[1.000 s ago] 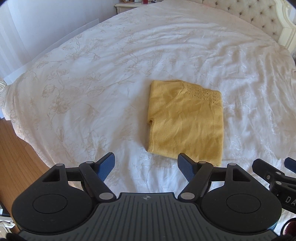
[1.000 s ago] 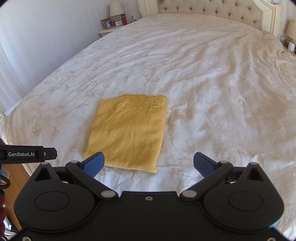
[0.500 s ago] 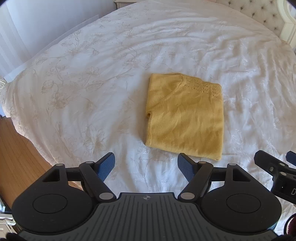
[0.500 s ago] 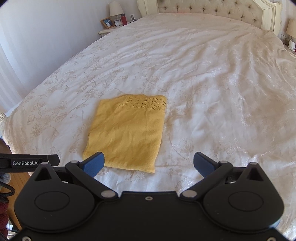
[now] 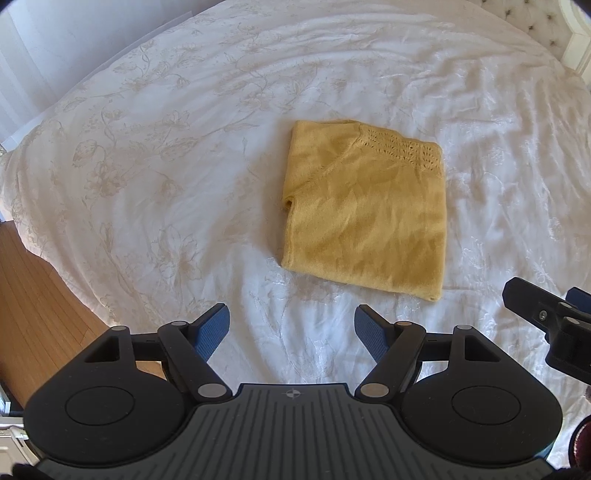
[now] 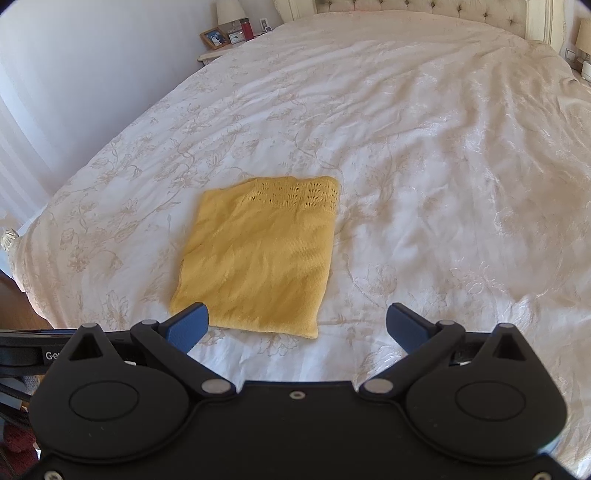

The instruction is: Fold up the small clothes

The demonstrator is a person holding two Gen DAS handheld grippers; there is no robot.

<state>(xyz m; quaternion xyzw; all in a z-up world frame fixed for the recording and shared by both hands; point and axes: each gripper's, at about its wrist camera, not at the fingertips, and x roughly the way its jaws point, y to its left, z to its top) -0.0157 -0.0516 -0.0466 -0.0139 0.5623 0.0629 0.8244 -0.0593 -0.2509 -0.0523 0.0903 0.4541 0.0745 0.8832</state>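
Note:
A yellow knit garment (image 5: 365, 214) lies folded into a flat rectangle on the white bedspread (image 5: 166, 155); it also shows in the right wrist view (image 6: 258, 254). Its lacy edge is at the far side. My left gripper (image 5: 291, 332) is open and empty, above the bed just short of the garment's near edge. My right gripper (image 6: 297, 325) is open and empty, near the garment's near edge, not touching it. Part of the right gripper (image 5: 546, 314) shows at the right of the left wrist view.
The bed's left edge drops to a wooden floor (image 5: 33, 295). A tufted headboard (image 6: 424, 5) stands at the far end. A nightstand (image 6: 221, 51) with a photo frame, lamp and small items is at the far left. A wall runs along the left.
Both grippers have drawn back a little from the garment and stayed open. The left view has tilted down. The garment has not moved.

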